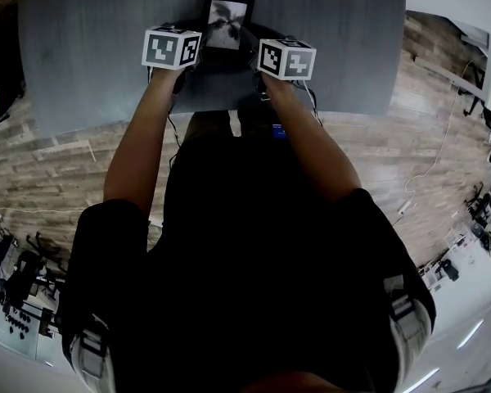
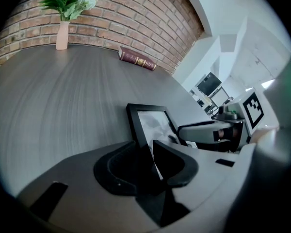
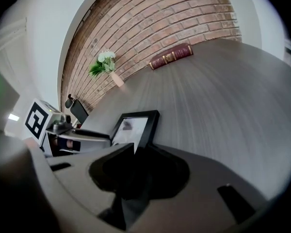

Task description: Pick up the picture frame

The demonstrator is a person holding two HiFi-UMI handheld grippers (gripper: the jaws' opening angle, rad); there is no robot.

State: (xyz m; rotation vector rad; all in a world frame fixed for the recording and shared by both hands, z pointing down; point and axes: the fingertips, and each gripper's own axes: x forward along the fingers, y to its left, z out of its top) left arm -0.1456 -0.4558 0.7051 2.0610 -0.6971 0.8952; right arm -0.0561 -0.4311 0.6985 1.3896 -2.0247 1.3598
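Note:
A black picture frame (image 1: 227, 21) with a grey print sits near the front middle of the grey table (image 1: 82, 39). My left gripper (image 1: 200, 53) is shut on the frame's left edge (image 2: 139, 130), which passes between its jaws. On the other side, my right gripper (image 1: 254, 56) is shut on the right edge (image 3: 148, 127). In each gripper view the opposite gripper shows beyond the frame. I cannot tell whether the frame still touches the tabletop.
A pink vase with a green plant (image 2: 63, 33) and a dark red book (image 2: 137, 58) stand at the table's far side against a brick wall. The table's near edge is just behind the grippers. Cables lie on the wooden floor (image 1: 425, 178).

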